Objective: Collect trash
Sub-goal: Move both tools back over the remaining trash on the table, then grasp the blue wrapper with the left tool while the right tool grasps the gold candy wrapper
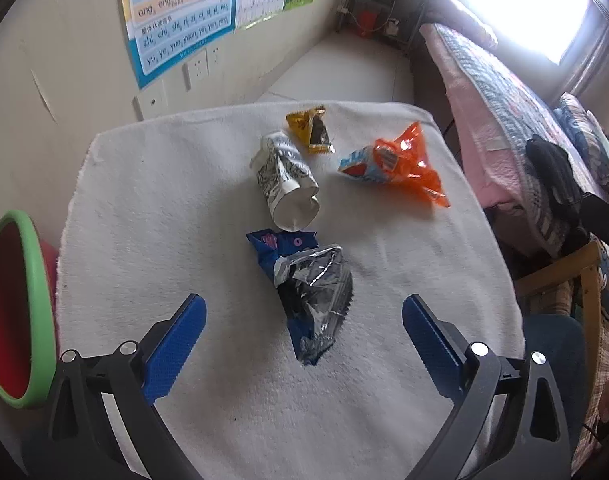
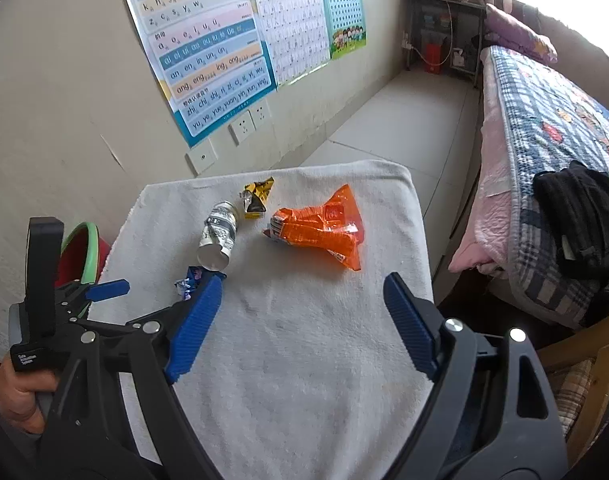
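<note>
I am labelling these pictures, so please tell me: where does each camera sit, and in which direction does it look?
Left wrist: sits on the left gripper, looks steeply down at the blue-silver wrapper; its own blue fingers show.
Right wrist: sits on the right gripper, looks down across the white towel; its fingers, the left gripper and a hand show.
Shared: crushed cup, orange wrapper, yellow wrapper, green-rimmed bin.

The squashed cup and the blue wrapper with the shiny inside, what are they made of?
The cup looks like thin printed paper: matte white inside, its rim dented and creased instead of cracked. The blue wrapper seems to be plastic film lined with foil: its torn-open inside is silvery, crinkled and catches the light. Neither can be told for sure from looks alone.
</note>
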Demonstrator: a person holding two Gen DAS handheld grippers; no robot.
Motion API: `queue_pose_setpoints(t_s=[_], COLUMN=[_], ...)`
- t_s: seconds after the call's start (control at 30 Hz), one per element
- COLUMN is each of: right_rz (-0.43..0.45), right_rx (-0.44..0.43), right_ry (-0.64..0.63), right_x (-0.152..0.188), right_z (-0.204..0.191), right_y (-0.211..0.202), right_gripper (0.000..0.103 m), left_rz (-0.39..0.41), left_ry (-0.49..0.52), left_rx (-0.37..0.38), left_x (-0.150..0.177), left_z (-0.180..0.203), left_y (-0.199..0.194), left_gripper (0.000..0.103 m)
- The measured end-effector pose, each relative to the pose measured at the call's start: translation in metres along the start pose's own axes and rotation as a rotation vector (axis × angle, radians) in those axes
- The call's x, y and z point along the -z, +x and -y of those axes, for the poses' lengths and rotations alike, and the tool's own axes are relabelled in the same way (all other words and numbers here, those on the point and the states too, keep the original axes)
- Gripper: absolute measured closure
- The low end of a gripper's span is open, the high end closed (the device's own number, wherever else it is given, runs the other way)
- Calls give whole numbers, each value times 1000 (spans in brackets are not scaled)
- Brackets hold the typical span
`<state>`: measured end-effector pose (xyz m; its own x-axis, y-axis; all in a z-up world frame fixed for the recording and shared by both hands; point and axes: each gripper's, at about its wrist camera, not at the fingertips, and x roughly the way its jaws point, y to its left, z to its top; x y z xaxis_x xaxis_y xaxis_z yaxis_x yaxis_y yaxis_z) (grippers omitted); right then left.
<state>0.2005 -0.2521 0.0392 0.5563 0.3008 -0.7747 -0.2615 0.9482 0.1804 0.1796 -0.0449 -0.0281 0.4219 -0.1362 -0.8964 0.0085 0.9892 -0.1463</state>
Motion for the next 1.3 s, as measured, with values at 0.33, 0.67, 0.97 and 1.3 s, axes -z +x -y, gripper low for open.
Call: queue_pose_setpoints(t_s=[0.33, 0.67, 0.97, 1.3], right_rz=[-58, -73, -74, -91], right_rx=[-30, -52, -44, -4], right_ry=[-10, -73, -104, -86], right_x=[-6, -30, -61, -78], right_z=[-5, -37, -68, -77], right_y=[41, 77, 125, 189], right_gripper=[22, 21, 22, 27], left_rz=[-81, -48, -28, -26], left_ry=[-32, -25, -60, -69], left_rx=[4, 0, -43, -61], left_x=[-4, 2, 9, 11], left_z=[-16, -41, -91, -122], left_y=[41, 25, 14, 19], left_gripper=[57, 91, 91, 91])
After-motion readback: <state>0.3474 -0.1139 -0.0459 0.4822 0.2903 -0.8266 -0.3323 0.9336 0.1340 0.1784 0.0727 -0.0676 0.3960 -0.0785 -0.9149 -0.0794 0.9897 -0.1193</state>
